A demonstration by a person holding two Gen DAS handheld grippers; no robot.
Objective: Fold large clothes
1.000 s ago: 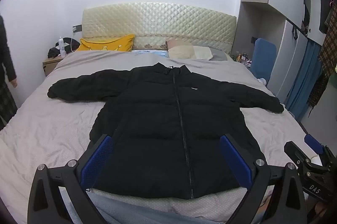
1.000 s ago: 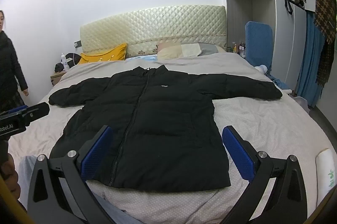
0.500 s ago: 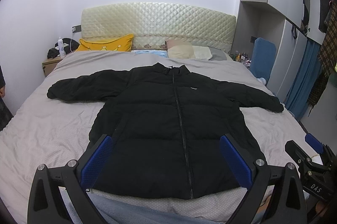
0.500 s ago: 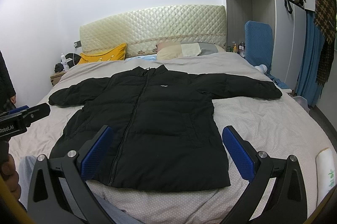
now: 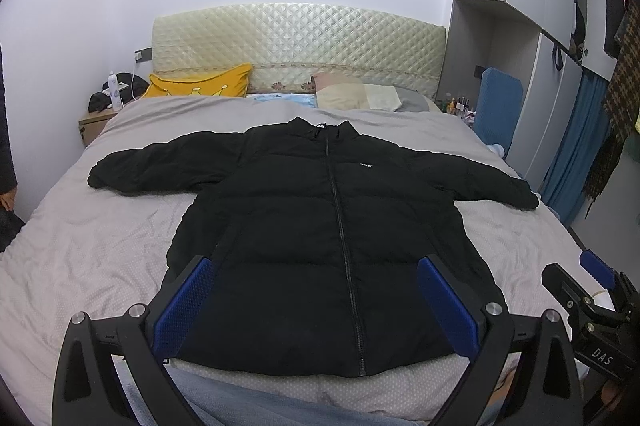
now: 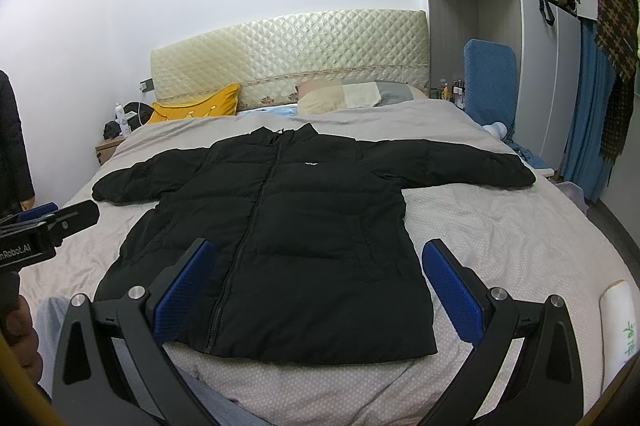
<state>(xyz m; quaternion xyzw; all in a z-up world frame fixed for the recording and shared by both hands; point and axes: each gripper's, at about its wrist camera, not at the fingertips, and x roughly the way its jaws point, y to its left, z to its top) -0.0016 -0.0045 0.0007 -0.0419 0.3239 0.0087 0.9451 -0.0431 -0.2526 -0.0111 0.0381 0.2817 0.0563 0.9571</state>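
Across the frame's middle, a black jacket (image 5: pixel 320 226) lies flat on the bed (image 5: pixel 100 246); my left hand-held gripper (image 5: pixel 316 300) and right hand-held gripper (image 6: pixel 316 290) hover spread, pinching nothing.

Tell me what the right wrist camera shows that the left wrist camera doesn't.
Only the right wrist view shows a white roll with green print at the bed's near right edge, plus the left tool's side. Only the left wrist view shows the right tool's side. Both show the black puffer jacket zipped, spread flat on the grey bed, sleeves out, the yellow pillow, and open, empty tools.
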